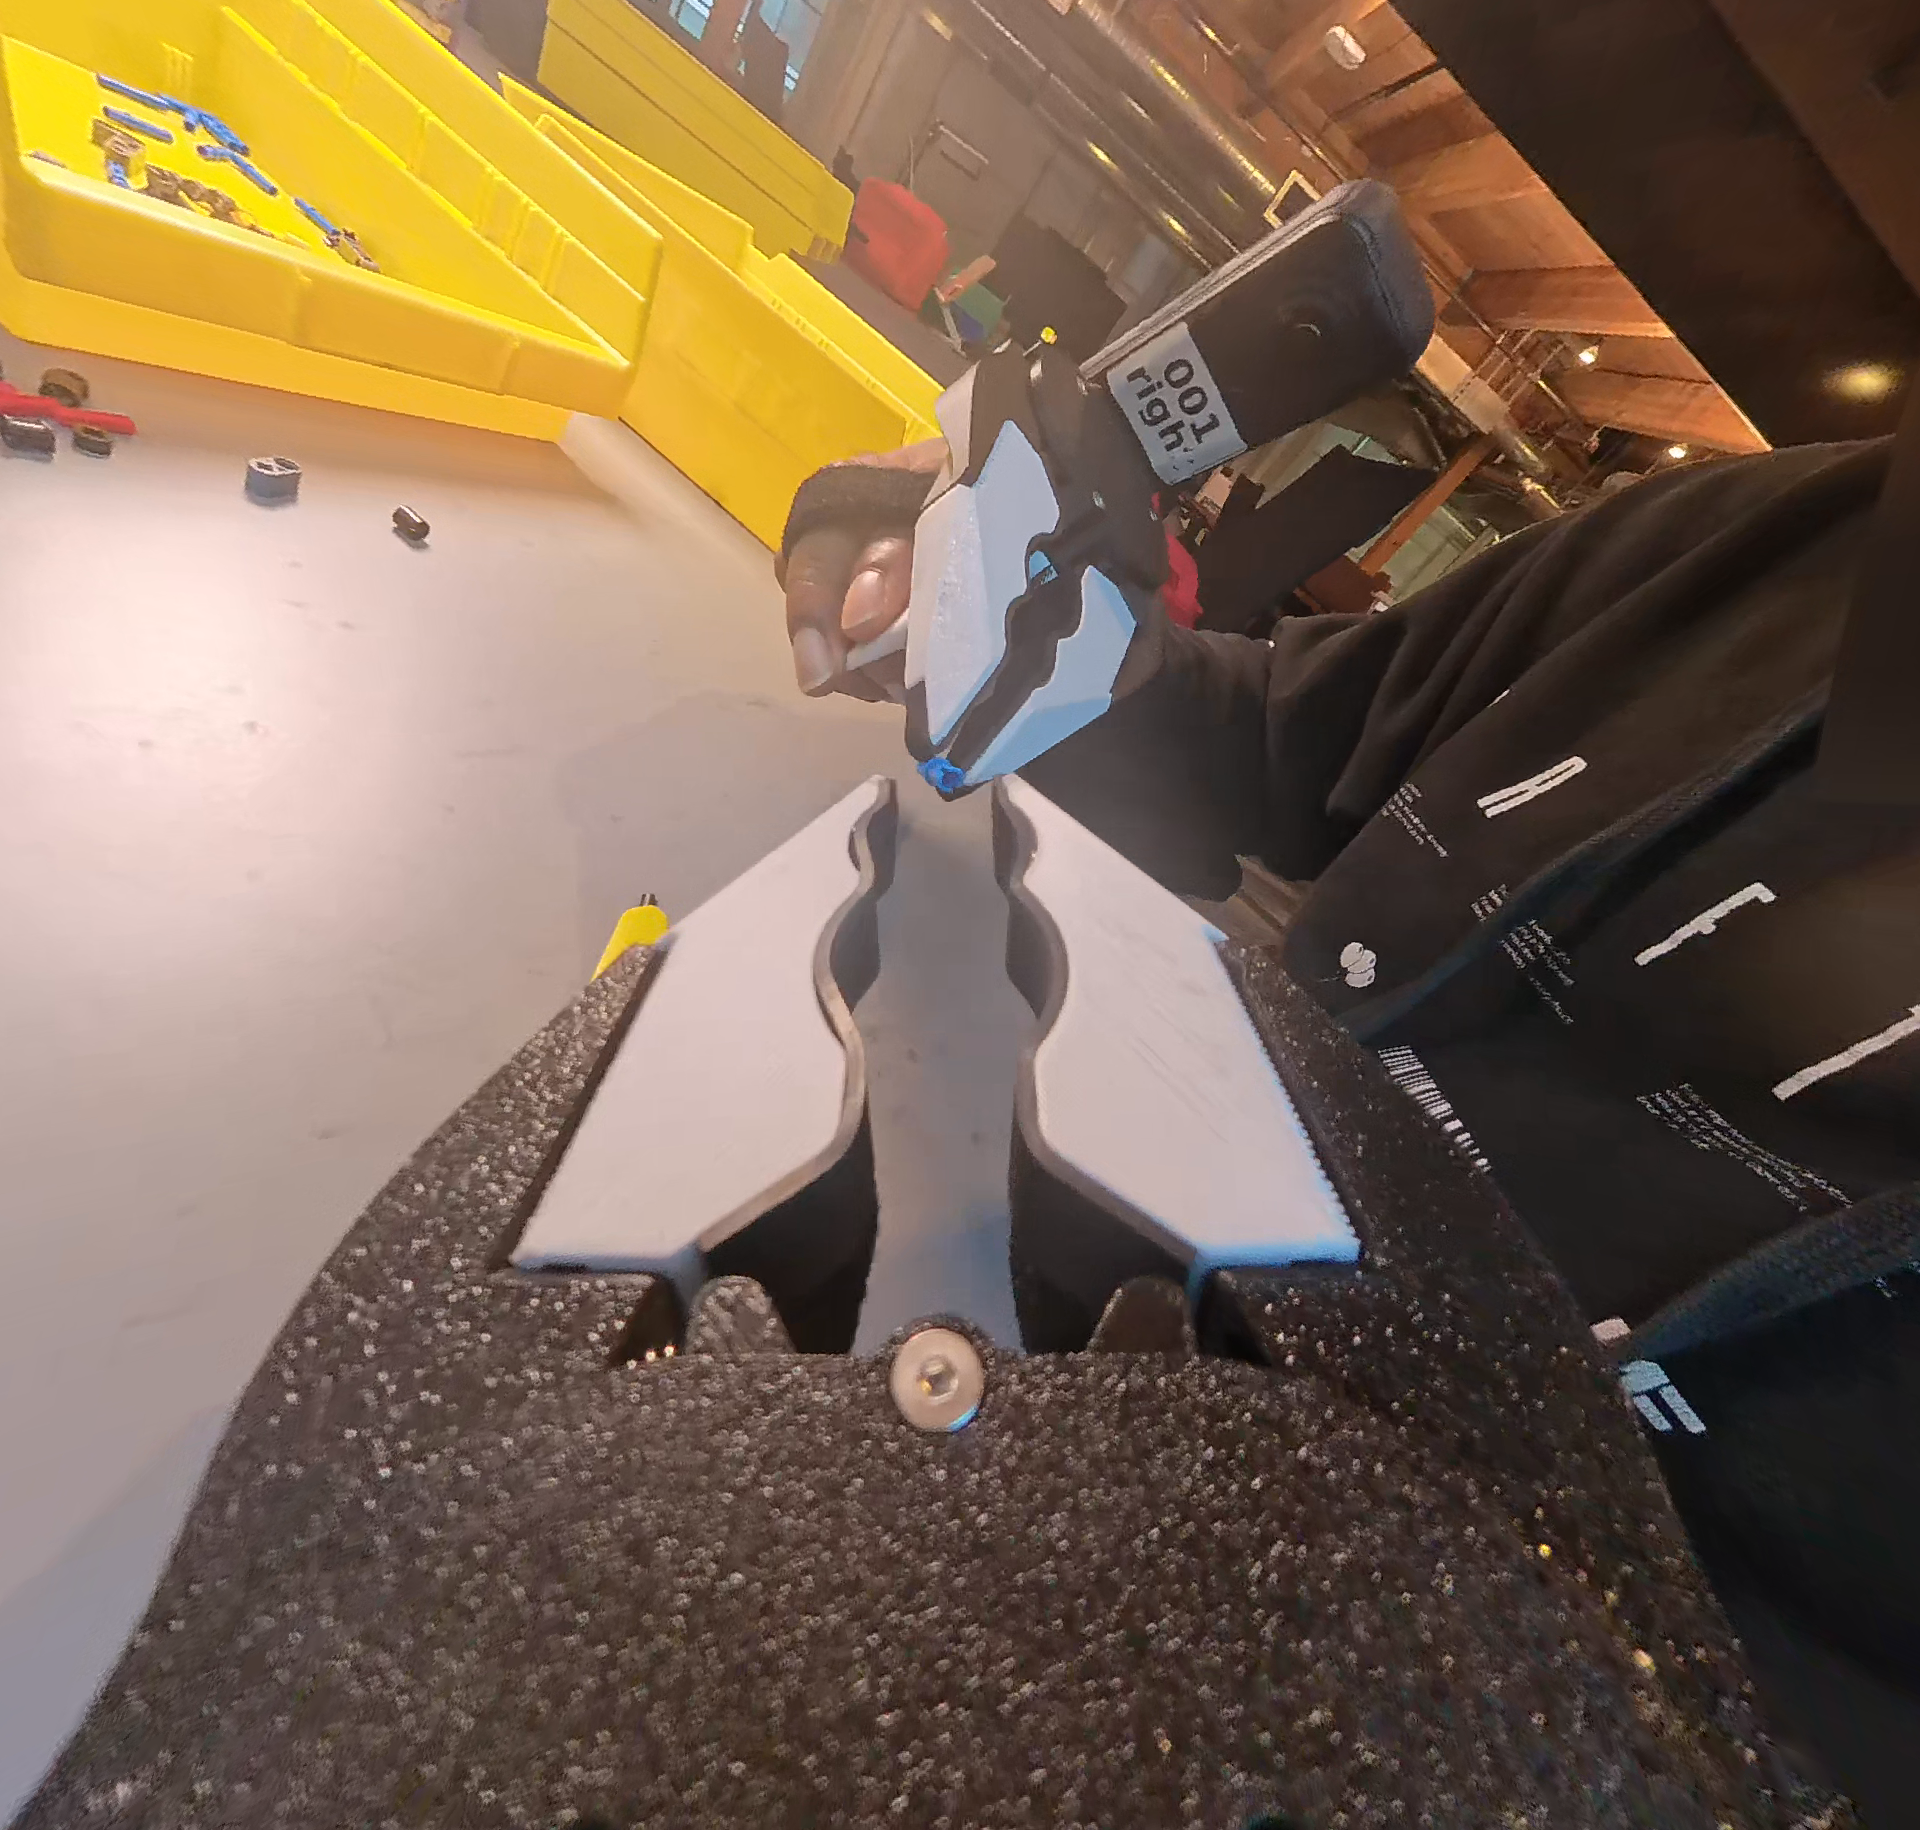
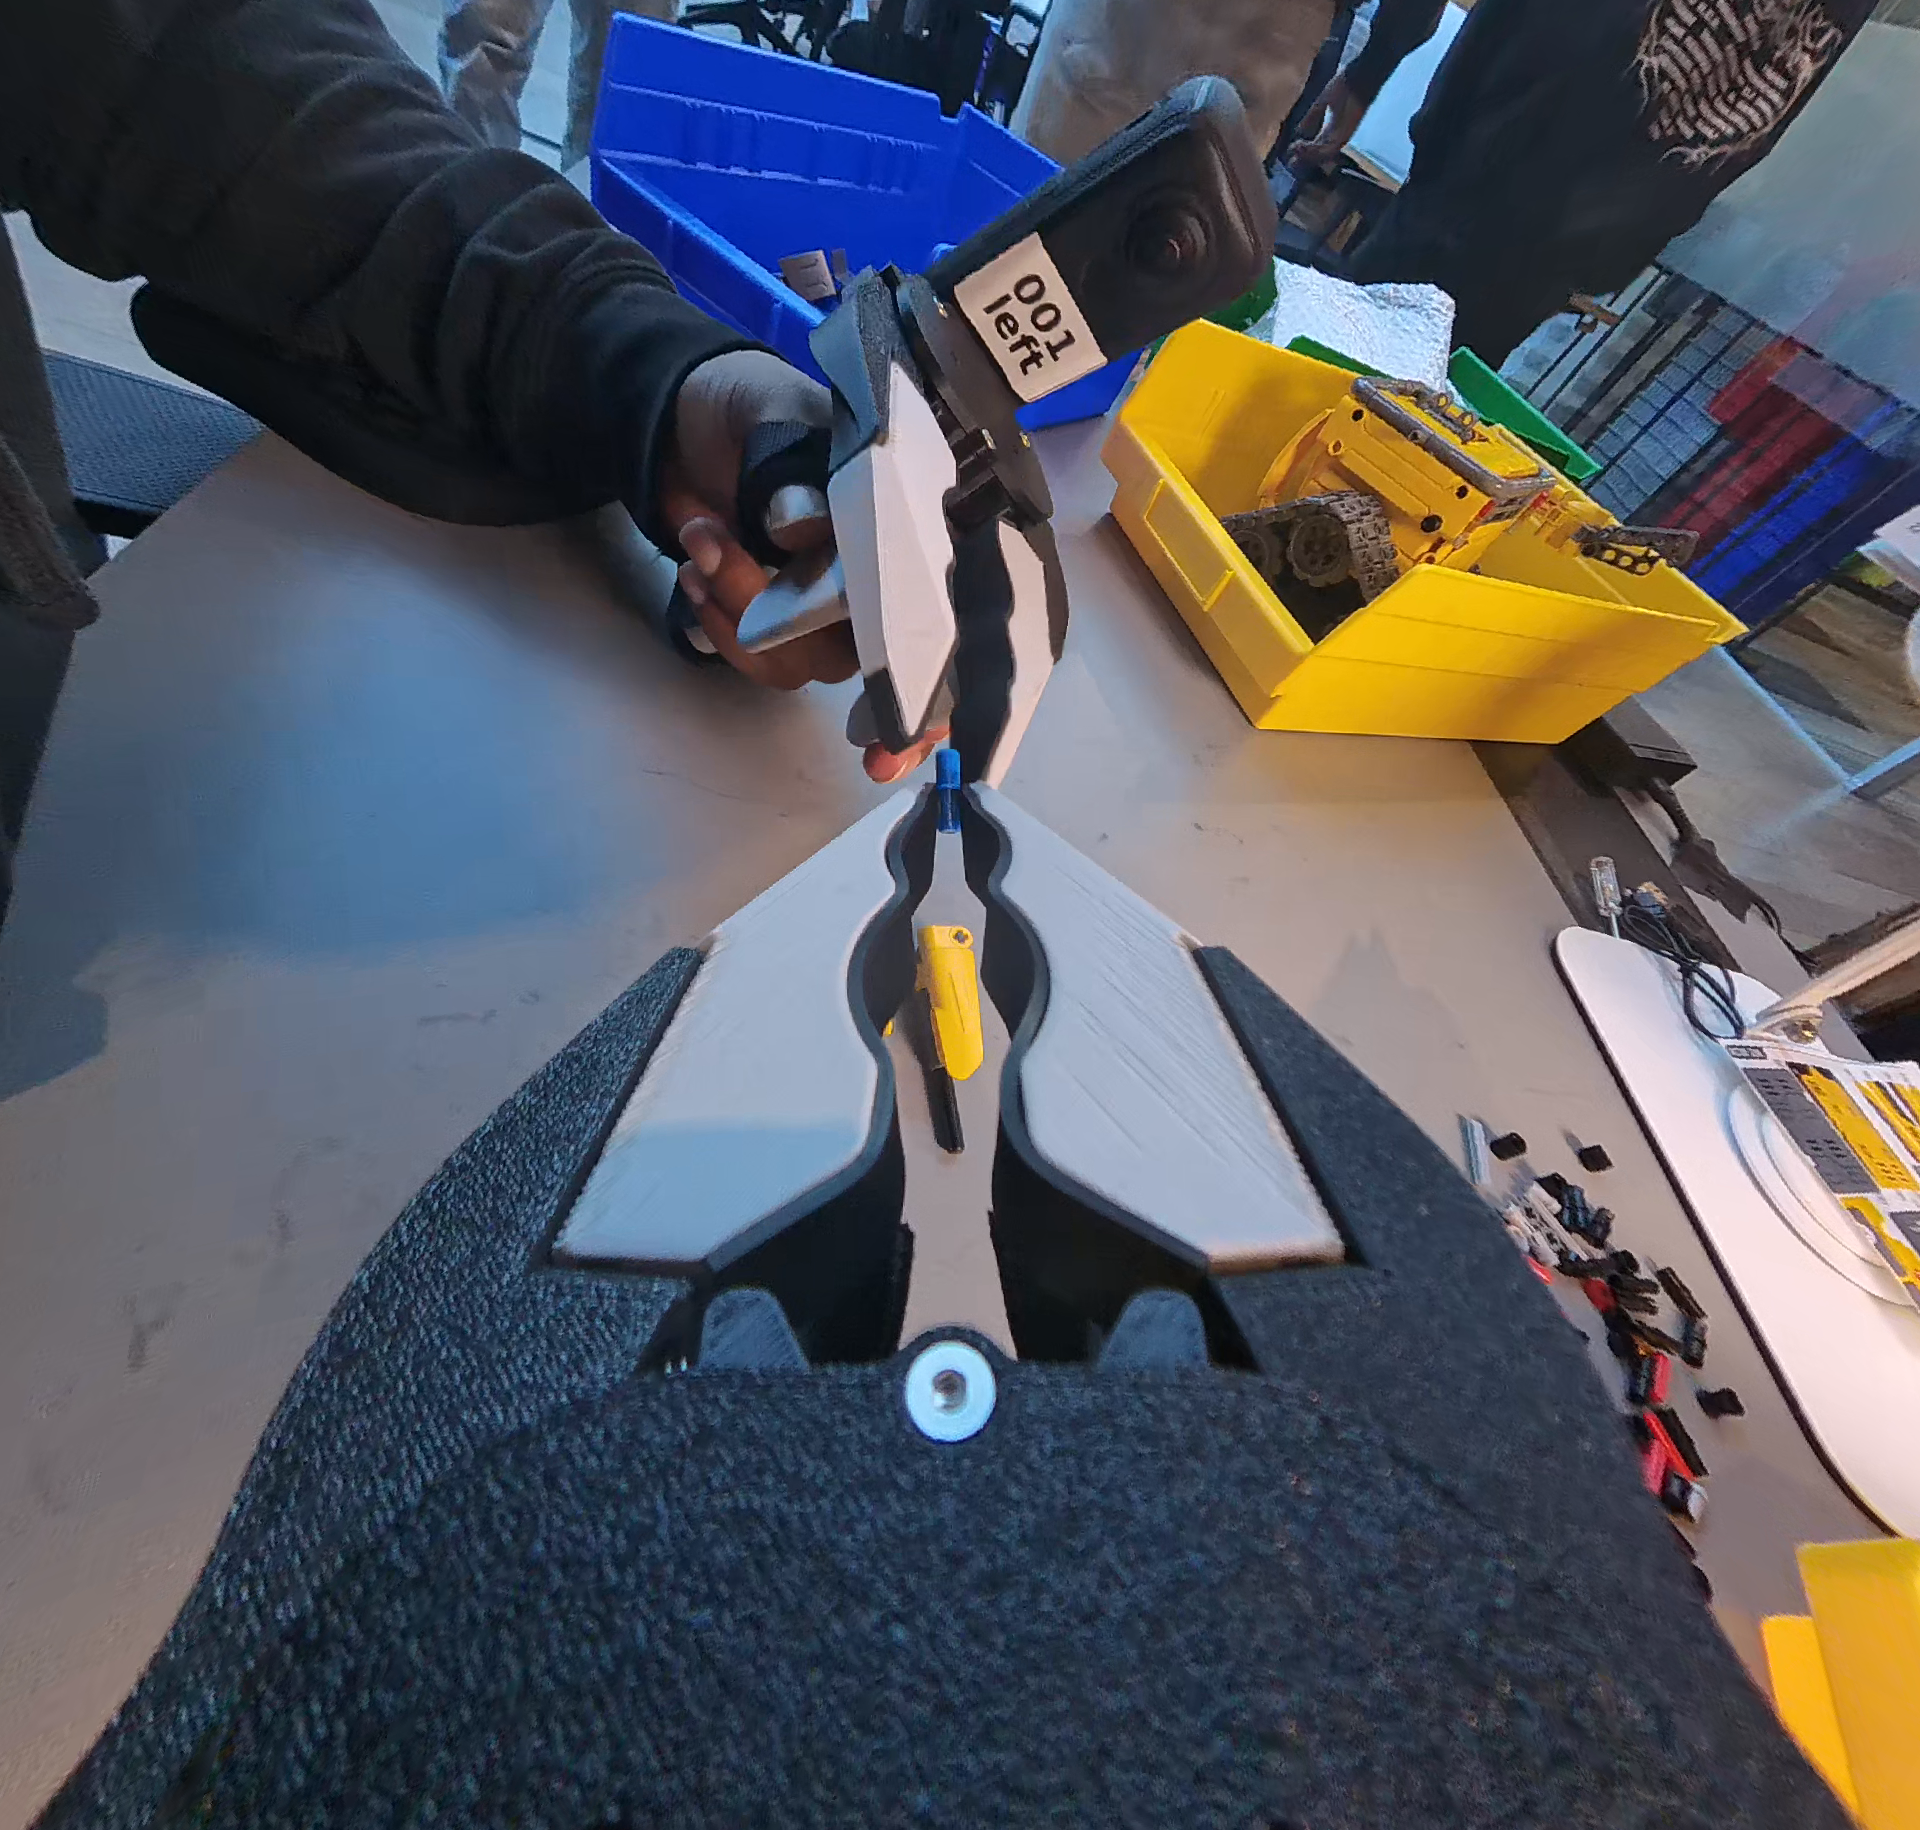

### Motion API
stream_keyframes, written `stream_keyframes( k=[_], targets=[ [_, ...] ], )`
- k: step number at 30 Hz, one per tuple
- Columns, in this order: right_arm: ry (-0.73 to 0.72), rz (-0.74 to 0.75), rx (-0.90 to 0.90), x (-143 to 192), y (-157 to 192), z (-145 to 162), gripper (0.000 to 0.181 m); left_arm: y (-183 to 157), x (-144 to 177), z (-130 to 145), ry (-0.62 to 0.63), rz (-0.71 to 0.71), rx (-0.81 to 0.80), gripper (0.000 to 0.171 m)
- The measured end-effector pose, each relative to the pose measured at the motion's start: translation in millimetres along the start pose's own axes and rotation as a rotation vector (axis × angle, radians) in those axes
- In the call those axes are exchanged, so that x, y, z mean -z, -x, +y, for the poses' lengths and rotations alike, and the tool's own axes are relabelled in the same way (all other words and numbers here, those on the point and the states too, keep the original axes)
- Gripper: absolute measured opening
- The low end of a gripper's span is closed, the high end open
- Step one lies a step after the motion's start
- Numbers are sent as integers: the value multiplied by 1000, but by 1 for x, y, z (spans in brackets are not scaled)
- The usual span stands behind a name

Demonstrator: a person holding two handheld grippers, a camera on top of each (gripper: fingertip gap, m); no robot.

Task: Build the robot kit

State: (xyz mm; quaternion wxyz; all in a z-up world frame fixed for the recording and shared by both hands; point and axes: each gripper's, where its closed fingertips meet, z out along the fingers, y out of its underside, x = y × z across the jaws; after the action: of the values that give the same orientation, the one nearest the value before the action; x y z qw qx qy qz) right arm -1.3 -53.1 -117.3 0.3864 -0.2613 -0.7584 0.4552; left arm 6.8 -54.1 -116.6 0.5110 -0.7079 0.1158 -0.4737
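My right gripper (image 2: 948, 806) is shut on a small blue pin (image 2: 948, 801), held upright at its fingertips a little above the grey table (image 2: 364, 741). In the left wrist view the right gripper (image 1: 951, 757) hangs tip-down with the blue pin (image 1: 940, 774) at its tips. My left gripper (image 1: 943, 804) is open and empty, its tips just short of the pin. In the right wrist view the left gripper (image 2: 956, 746) points down at the pin's top end. A yellow piece with a black axle (image 2: 951, 1017) lies on the table under my right gripper; it also shows in the left wrist view (image 1: 629, 933).
Yellow bins (image 1: 312, 326) with small blue and dark parts stand at the far left, with loose parts (image 1: 275, 479) in front. A yellow bin (image 2: 1455, 668) holds a yellow tracked model (image 2: 1392, 492). A blue bin (image 2: 779, 170), scattered black and red parts (image 2: 1621, 1292) and a white board (image 2: 1714, 1209) lie to the right.
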Motion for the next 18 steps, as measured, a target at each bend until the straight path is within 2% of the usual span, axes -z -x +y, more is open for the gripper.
stream_keyframes(
  k=[2, 11, 13, 15, 18],
  targets=[
    [1, -5, 3, -1, 2, 0, 4, -1, -2, 2, 10, 6, 0, 6],
    [0, -2, 2, -1, 1, 0, 4, 1, -1, 5, 45, -20, -38, 2],
    [9, 9, -5, 1, -3, 3, 4, 4, 1, 4, 60, -59, -84, 2],
    [35, 2, -39, 6, -8, 10, 14, 12, 8, 4, 86, -122, -140, 2],
    [131, -83, -106, 13, -3, 32, 18, 30, 22, 11, 190, -258, -266, 2]
  ],
)
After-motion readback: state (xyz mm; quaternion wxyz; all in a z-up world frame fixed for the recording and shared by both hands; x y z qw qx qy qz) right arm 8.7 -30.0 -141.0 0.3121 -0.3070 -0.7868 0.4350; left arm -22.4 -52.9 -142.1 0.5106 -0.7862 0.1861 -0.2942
